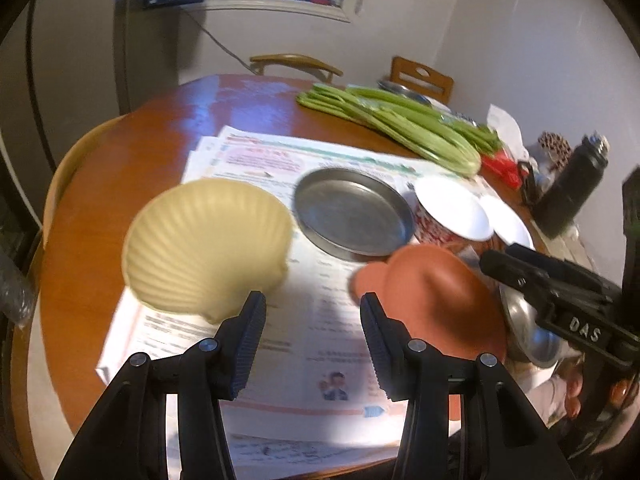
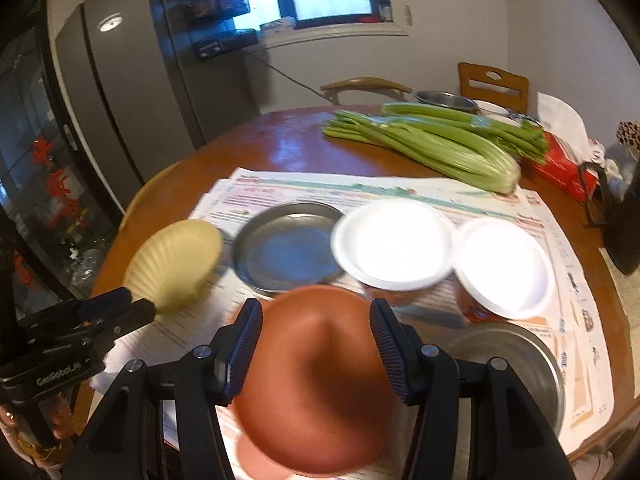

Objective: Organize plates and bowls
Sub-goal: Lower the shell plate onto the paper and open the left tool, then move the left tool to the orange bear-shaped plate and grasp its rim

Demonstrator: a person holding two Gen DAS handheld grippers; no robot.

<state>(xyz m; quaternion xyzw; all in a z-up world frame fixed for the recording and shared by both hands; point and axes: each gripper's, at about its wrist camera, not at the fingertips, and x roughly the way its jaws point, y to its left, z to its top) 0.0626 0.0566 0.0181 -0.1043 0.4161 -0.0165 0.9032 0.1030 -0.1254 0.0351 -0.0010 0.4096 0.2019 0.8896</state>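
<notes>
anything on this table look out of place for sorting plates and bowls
Yes: a bunch of celery lies across the far side of the table, its cut end resting on the newspaper spread under the dishes. It is food, not dishware. Nothing looks spilled or broken.

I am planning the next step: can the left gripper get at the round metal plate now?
Probably yes. The left gripper stands open over the newspaper, and the metal plate lies uncovered straight ahead. The shell dish and the brown dish flank the way without crossing it.
</notes>
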